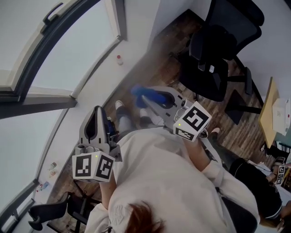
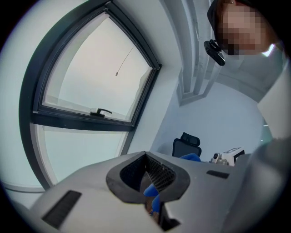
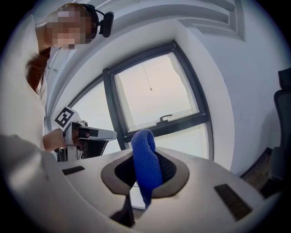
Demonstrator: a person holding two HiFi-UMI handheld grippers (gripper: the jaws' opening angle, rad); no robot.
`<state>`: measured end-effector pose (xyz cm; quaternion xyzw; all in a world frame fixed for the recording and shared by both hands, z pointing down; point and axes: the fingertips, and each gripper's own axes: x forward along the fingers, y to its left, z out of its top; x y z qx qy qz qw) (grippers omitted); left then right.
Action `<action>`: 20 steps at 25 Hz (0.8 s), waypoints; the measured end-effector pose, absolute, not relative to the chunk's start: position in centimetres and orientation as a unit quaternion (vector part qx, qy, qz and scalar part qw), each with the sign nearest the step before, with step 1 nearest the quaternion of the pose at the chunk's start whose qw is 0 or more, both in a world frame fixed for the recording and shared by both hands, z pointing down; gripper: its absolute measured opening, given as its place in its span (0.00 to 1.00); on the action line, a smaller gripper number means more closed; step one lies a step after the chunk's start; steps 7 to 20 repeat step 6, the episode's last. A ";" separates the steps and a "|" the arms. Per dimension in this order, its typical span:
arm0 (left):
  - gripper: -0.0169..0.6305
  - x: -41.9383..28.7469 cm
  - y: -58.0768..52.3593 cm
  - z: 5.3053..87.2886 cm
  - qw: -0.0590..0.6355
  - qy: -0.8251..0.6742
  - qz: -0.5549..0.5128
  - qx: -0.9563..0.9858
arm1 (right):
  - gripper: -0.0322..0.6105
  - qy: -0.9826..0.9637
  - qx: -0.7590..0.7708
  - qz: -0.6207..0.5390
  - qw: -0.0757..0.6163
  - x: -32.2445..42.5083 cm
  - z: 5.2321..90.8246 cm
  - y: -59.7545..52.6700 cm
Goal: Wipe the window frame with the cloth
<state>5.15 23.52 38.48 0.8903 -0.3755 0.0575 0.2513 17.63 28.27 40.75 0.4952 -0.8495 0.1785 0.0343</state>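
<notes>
The dark window frame [image 1: 38, 103] runs across the upper left of the head view, with a handle [image 1: 52, 12] on its sash. A blue cloth [image 1: 144, 93] is pinched in my right gripper [image 1: 151, 98], which is held out over the floor, away from the window. In the right gripper view the cloth [image 3: 145, 159] stands up folded between the jaws of the right gripper [image 3: 145, 172], with the frame [image 3: 182, 125] beyond it. My left gripper [image 1: 97, 119] is shut with nothing held, below the frame. Seen in its own view, the left gripper [image 2: 148, 172] faces the frame [image 2: 86, 121].
A black office chair [image 1: 218, 50] stands at the upper right on the wooden floor. A small bottle [image 1: 119, 59] sits on the white sill. Another chair [image 1: 50, 211] is at the bottom left. A desk edge [image 1: 269, 113] and a second person [image 1: 254, 195] are at the right.
</notes>
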 end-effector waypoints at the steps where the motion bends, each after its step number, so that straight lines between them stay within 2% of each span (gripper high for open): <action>1: 0.03 5.3 24.3 38.4 0.251 -0.379 0.057 0.889 | 0.12 -0.851 0.493 0.177 0.035 17.9 40.7 28.9; 6: 0.03 5.1 27.4 38.4 0.251 -0.396 0.056 0.882 | 0.12 -0.853 0.492 0.174 0.033 18.6 40.6 31.6; 20: 0.03 5.1 27.4 38.4 0.251 -0.396 0.056 0.882 | 0.12 -0.853 0.492 0.174 0.033 18.6 40.6 31.6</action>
